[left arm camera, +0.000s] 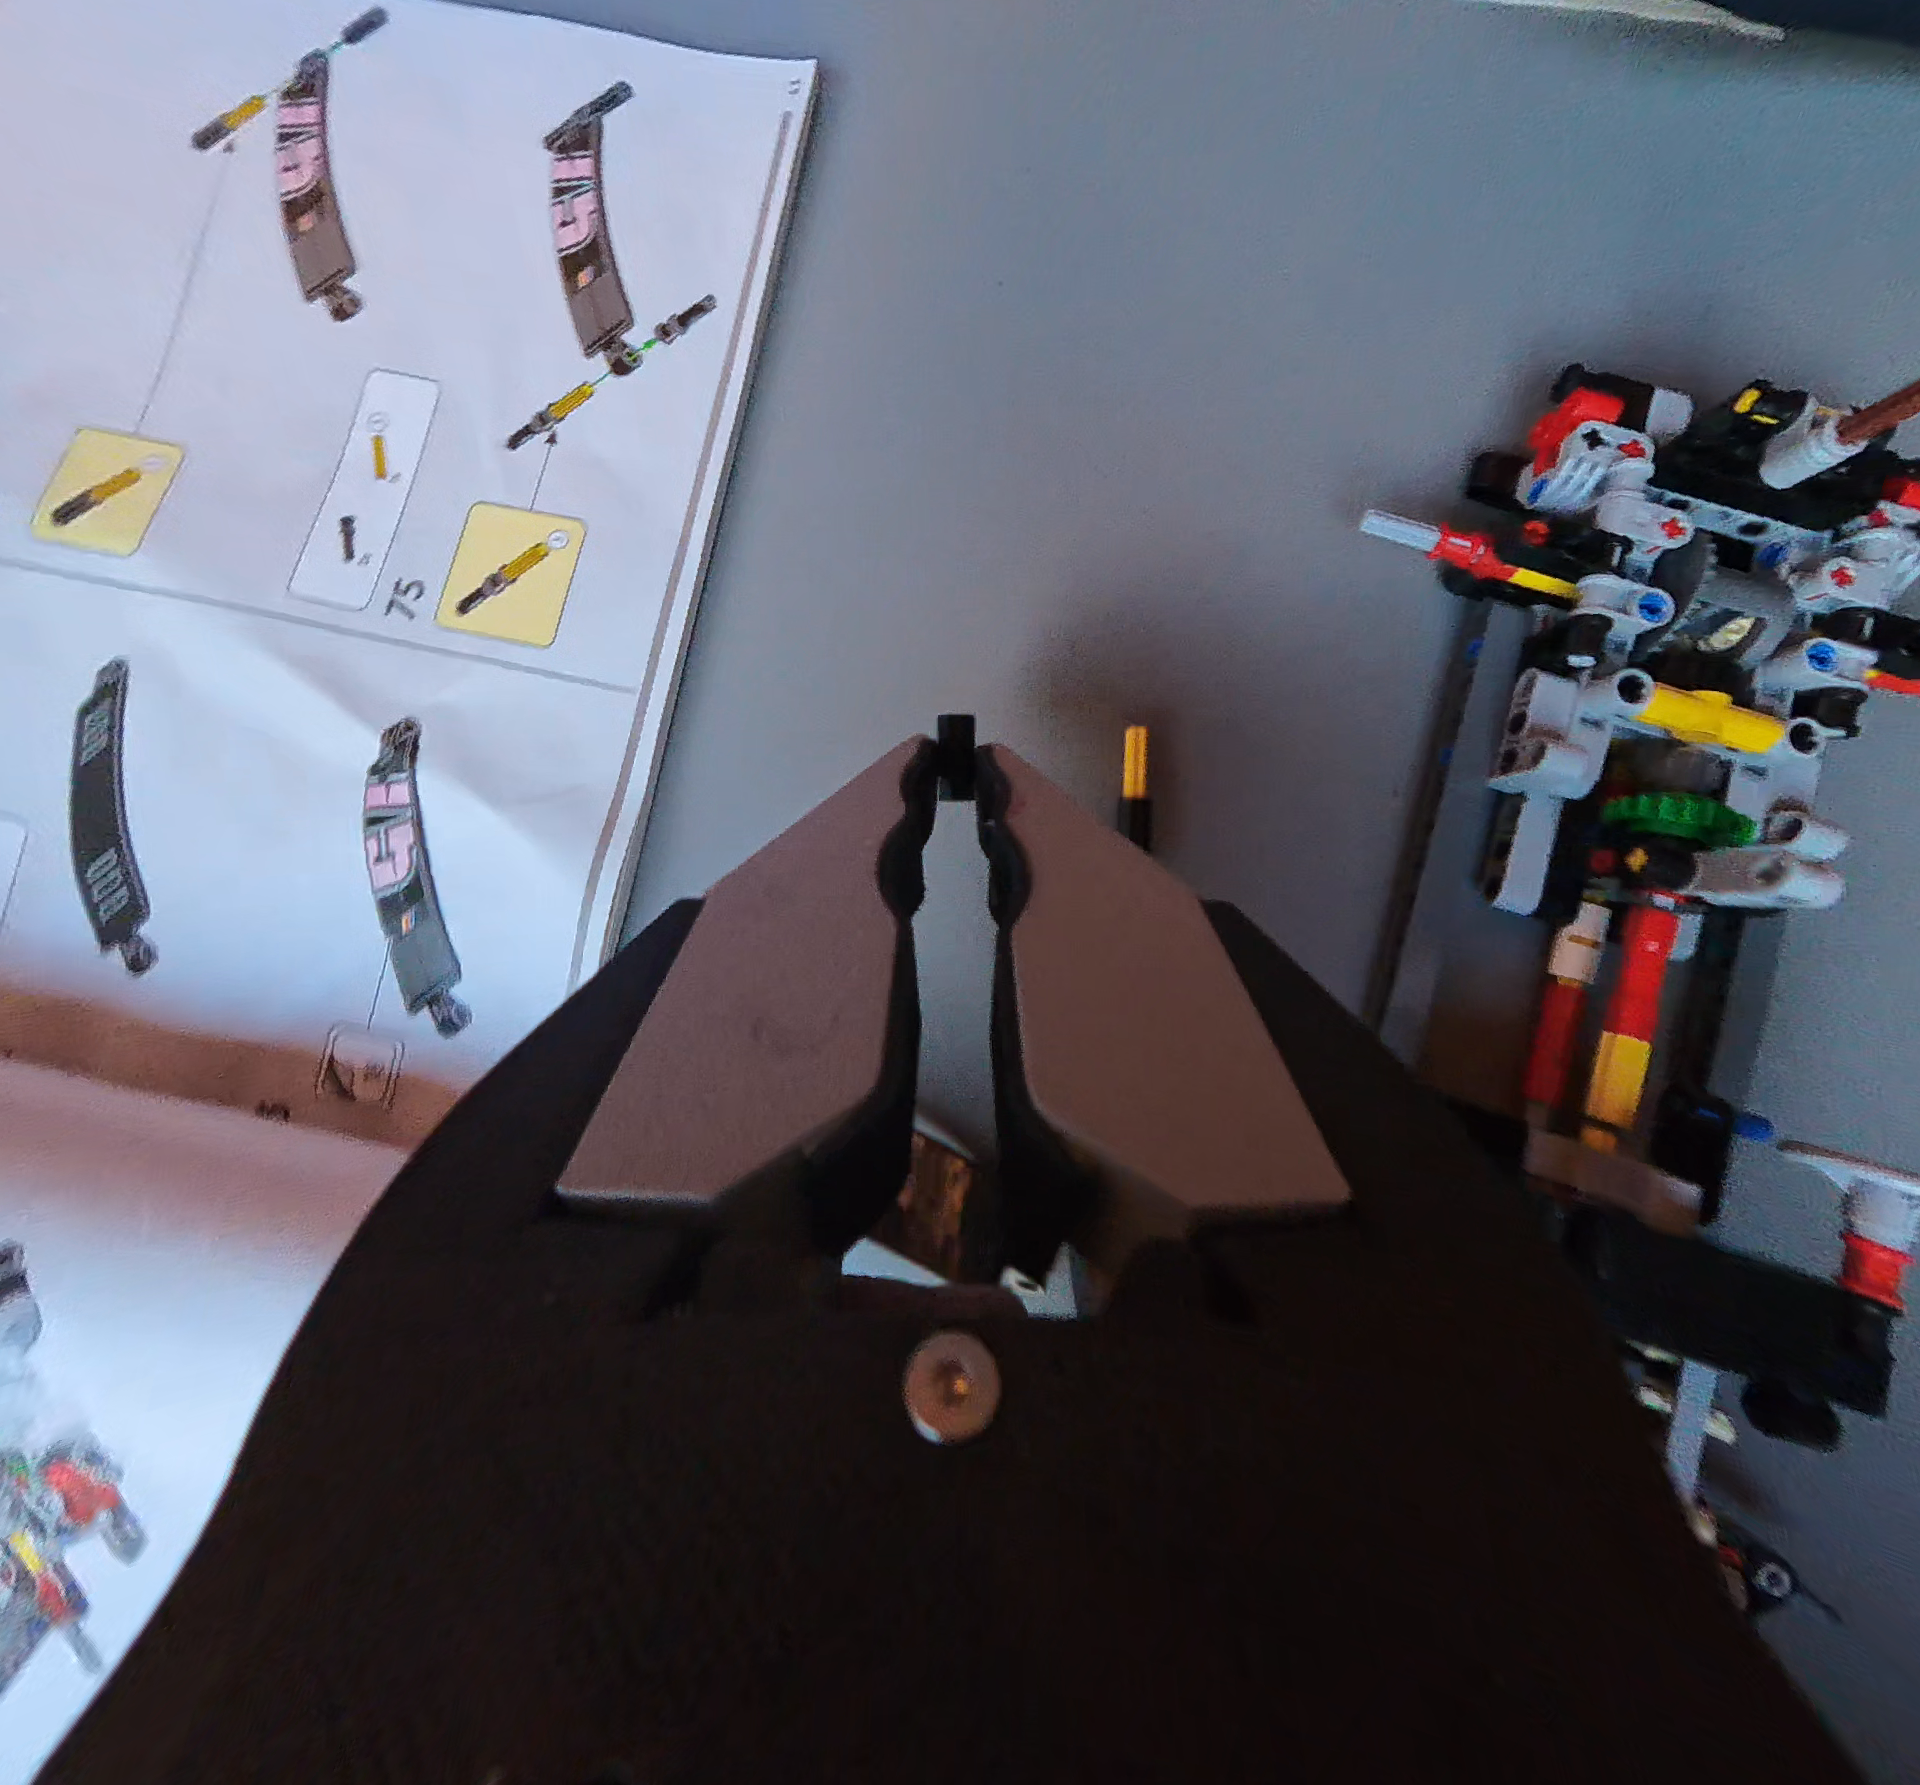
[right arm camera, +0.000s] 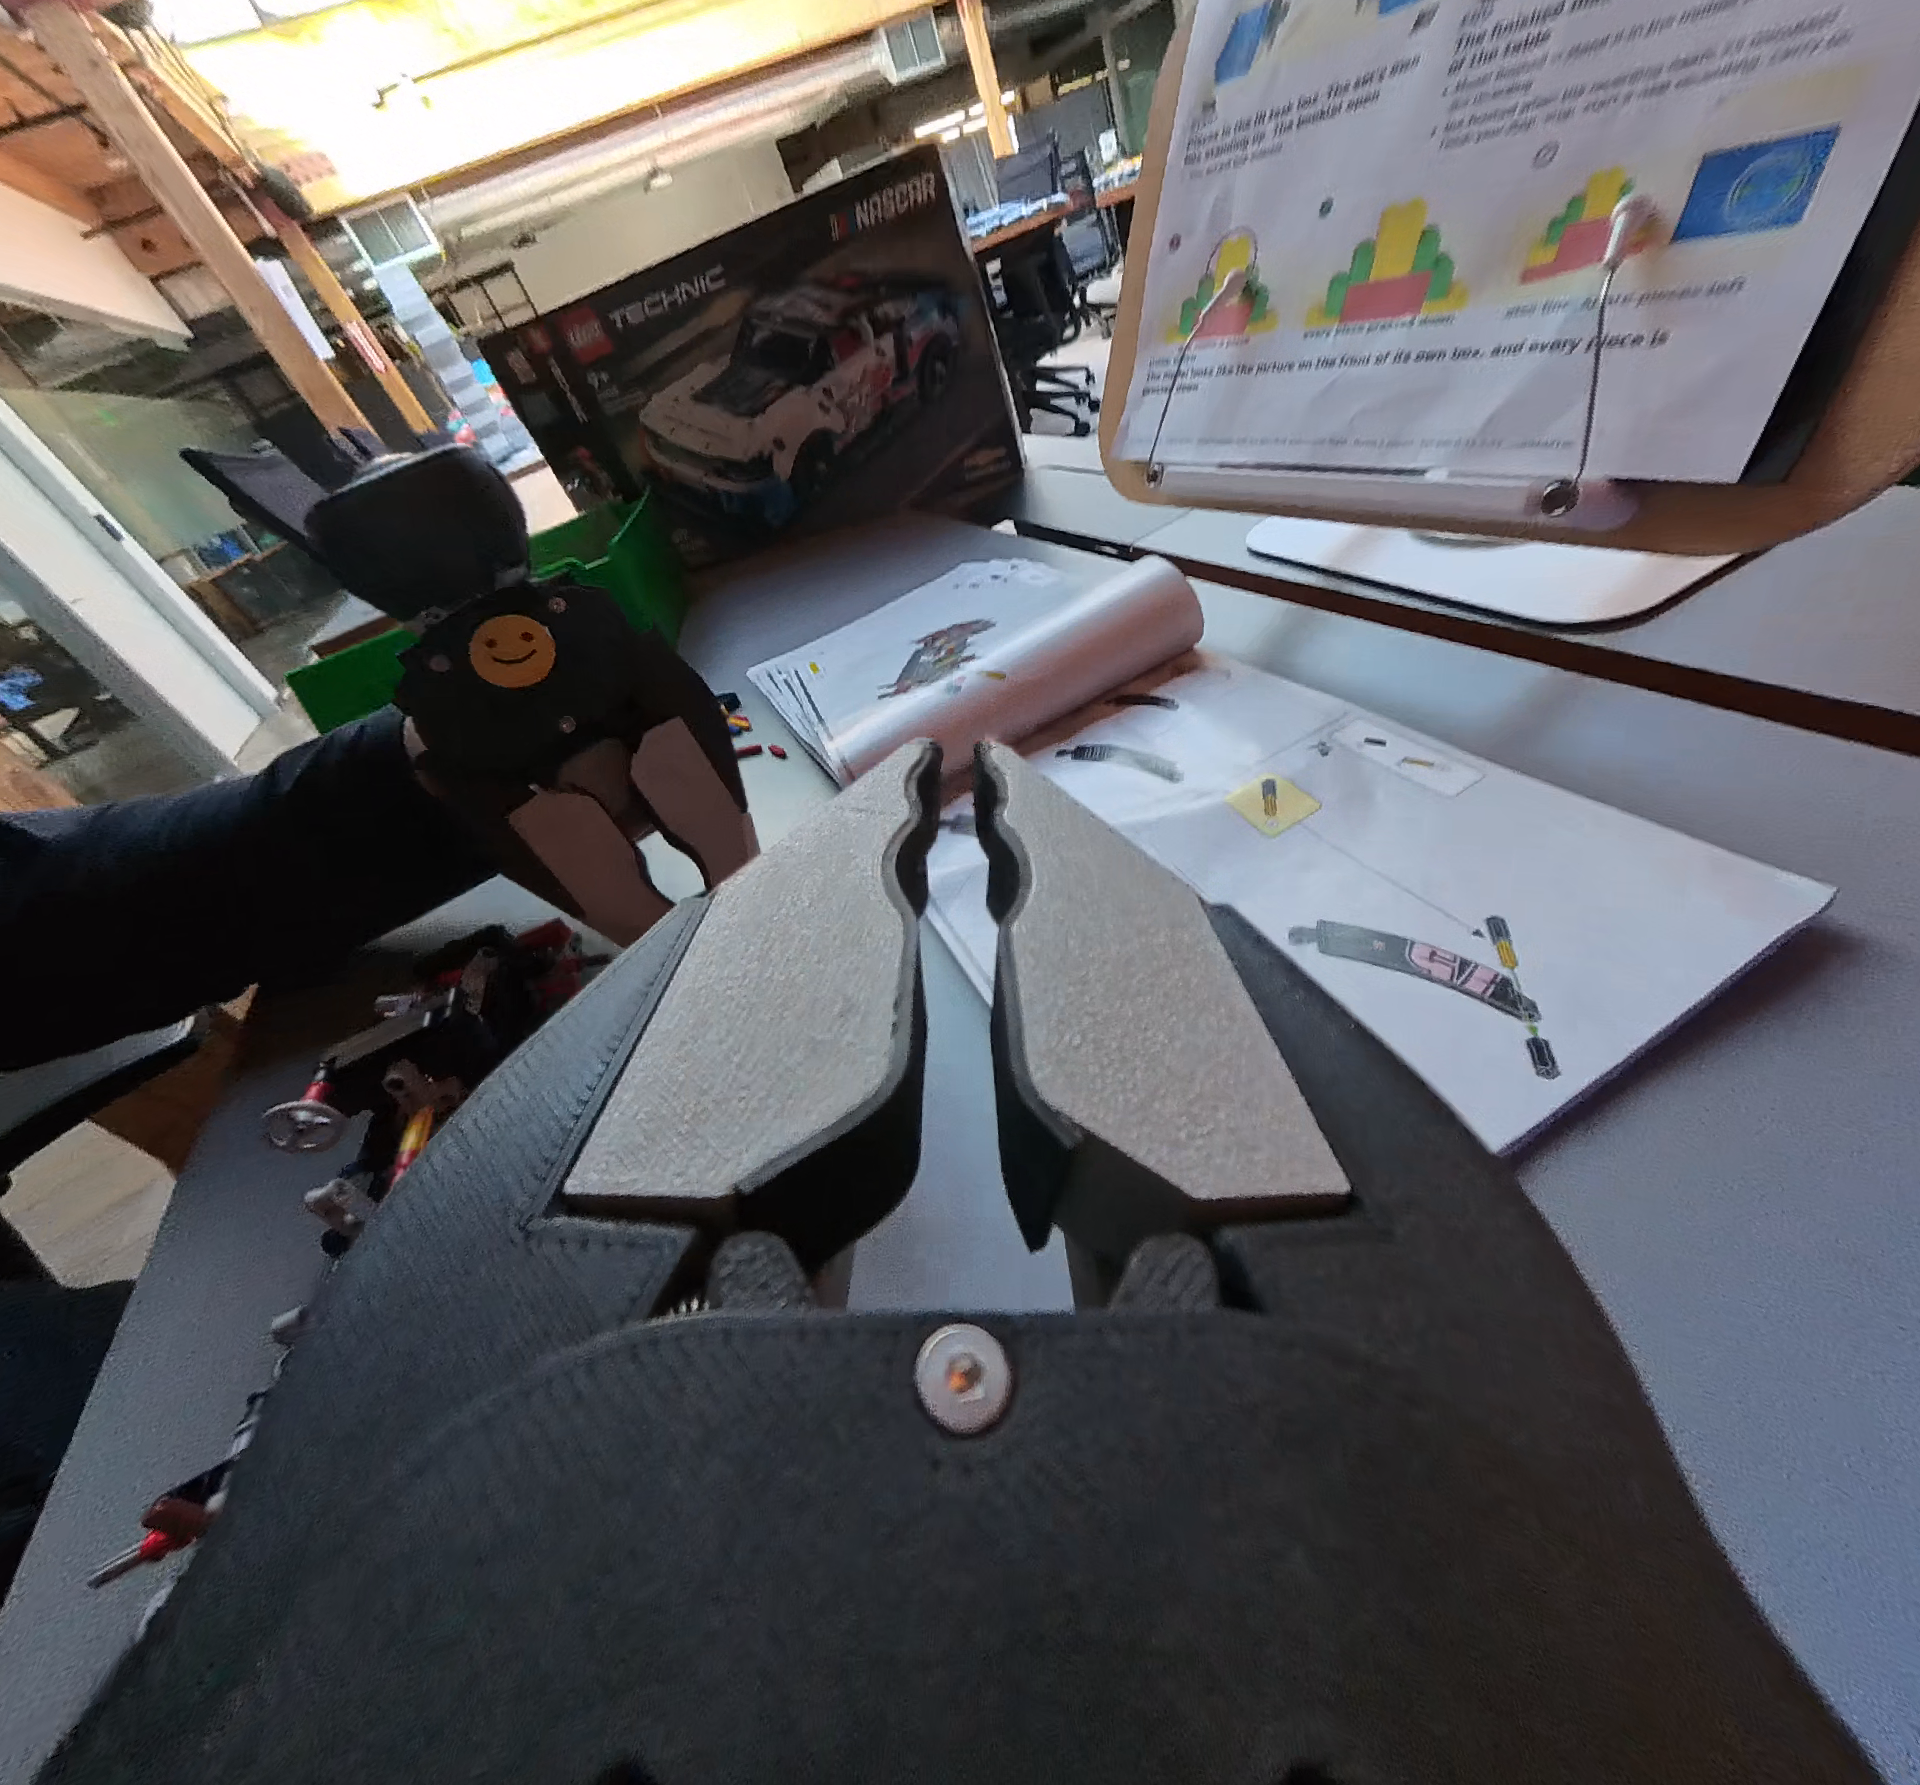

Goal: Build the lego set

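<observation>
My left gripper [left arm camera: 956, 779] is shut on a small black pin [left arm camera: 956, 748] that sticks out past its fingertips, low over the grey table [left arm camera: 1039, 333]. A yellow and black axle piece [left arm camera: 1135, 779] lies on the table just right of those fingertips. A partly built brick model [left arm camera: 1683, 696] of grey, black, red and yellow parts stands to the right. My right gripper [right arm camera: 958, 779] is shut with nothing between its fingers, raised above the open instruction booklet [right arm camera: 1403, 904]. The left gripper [right arm camera: 649, 842] also shows at the left of the right wrist view, held by a dark-sleeved arm [right arm camera: 156, 883].
The booklet [left arm camera: 364, 488] covers the left of the table. The set's box [right arm camera: 769, 353] stands at the back beside a green bin [right arm camera: 623, 561]. A wooden stand with a printed sheet [right arm camera: 1507, 177] stands at the back right. The model [right arm camera: 436, 1029] and loose parts lie at the left. The left gripper's tips are roughly 15 cm from the right gripper's.
</observation>
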`<state>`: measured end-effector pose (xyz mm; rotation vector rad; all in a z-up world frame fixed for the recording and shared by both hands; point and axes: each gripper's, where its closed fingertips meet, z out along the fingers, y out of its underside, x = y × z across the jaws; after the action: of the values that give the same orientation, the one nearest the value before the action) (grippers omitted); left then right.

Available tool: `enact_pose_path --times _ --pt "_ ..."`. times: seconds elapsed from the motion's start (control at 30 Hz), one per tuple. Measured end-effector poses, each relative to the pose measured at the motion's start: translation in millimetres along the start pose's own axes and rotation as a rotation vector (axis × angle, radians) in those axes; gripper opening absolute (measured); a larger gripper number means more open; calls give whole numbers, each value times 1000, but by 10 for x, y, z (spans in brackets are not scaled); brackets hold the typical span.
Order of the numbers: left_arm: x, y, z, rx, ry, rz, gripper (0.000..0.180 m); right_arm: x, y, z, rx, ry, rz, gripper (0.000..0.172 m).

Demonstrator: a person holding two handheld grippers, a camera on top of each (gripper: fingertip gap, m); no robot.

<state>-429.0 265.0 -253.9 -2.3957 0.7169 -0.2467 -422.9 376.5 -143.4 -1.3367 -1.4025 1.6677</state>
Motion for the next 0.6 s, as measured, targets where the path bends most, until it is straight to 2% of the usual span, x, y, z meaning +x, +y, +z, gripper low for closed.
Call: enact_pose_path --times 0.17,0.33,0.6 --pt "-27 -153 130 -47 24 50 4 48 109 53 -43 -13 39 3" --pt "-51 -92 363 -109 26 63 5 150 157 29 -84 65 -20 5" --pt "-53 -139 313 -85 17 76 12 155 320 120 -191 113 -111 3"
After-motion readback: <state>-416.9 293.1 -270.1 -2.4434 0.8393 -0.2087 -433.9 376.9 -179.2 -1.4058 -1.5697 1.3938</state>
